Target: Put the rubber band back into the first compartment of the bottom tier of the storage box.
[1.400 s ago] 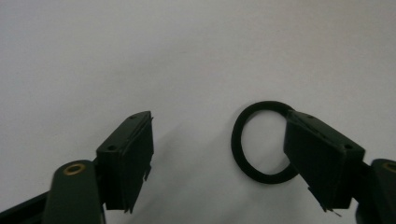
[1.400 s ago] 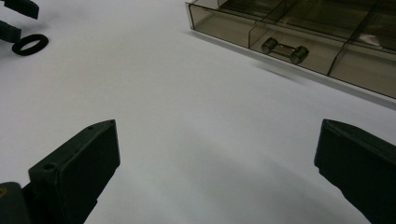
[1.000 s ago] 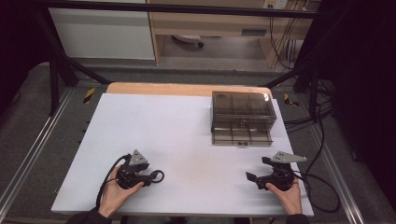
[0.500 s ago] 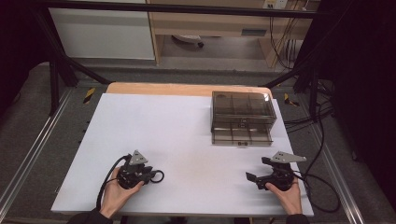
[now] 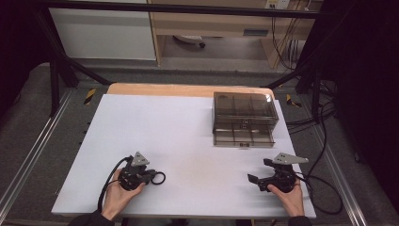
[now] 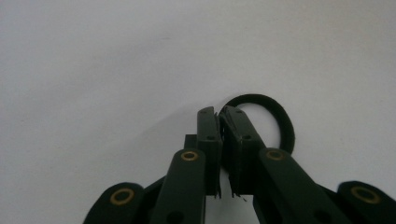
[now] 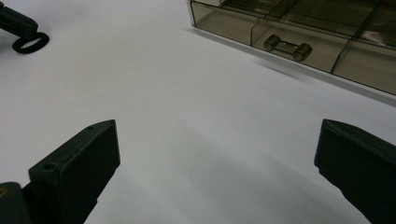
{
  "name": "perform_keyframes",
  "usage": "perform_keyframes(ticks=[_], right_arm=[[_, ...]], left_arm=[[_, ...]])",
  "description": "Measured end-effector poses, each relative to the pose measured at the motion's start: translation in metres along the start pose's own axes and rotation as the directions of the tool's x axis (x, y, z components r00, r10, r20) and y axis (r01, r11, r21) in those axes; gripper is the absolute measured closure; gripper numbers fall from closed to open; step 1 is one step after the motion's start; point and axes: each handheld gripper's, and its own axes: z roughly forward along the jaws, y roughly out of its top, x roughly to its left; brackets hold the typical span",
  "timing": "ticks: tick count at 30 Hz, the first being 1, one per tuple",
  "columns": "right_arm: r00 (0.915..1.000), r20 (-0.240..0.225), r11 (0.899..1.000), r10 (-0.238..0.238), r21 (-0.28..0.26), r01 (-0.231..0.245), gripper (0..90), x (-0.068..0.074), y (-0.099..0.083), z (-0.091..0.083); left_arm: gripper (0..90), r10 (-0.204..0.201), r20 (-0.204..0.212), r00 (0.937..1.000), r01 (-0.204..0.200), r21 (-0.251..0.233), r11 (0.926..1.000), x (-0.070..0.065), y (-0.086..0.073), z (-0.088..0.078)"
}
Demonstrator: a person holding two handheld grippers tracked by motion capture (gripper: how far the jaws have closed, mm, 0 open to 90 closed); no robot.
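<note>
A black elastic ring (image 6: 282, 117) lies on the white table (image 5: 188, 132) at the front left. My left gripper (image 6: 218, 112) rests there, and its jaws have just been closing. They now stand pressed together, with the ring's near edge pinched at their tips (image 5: 151, 177). The rest of the ring (image 5: 160, 178) sticks out to the right. My right gripper (image 5: 258, 170) sits at the front right, jaws wide apart, with only bare table between them (image 7: 217, 140). A smoky clear drawer box (image 5: 243, 117) stands beyond it.
The drawer box's front (image 7: 299, 28) shows a small metal handle (image 7: 285, 46) and divided compartments. In the right gripper view the ring (image 7: 31, 43) and the left gripper's tip (image 7: 14, 23) sit at the far left. Cables hang off the table's right edge (image 5: 324, 188).
The left gripper's jaws have drawn together on the ring. Neither hand has shifted, and the right gripper stands as before.
</note>
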Motion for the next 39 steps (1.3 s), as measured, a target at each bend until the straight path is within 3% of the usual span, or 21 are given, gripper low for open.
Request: perform_keyframes(ticks=[19, 39], right_arm=[[1.0000, 0.000, 1.000, 0.000, 0.001, 0.000, 0.8, 0.000, 0.000, 0.000], [1.0000, 0.000, 1.000, 0.000, 0.004, 0.000, 0.8, 0.000, 0.000, 0.000]], left_arm=[[86.7, 0.009, -0.001, 1.0000, -0.009, 0.001, 1.0000, -0.001, 0.000, 0.000], [86.9, 0.004, 0.006, 1.0000, -0.003, -0.046, 0.9990, 0.002, 0.000, -0.012]])
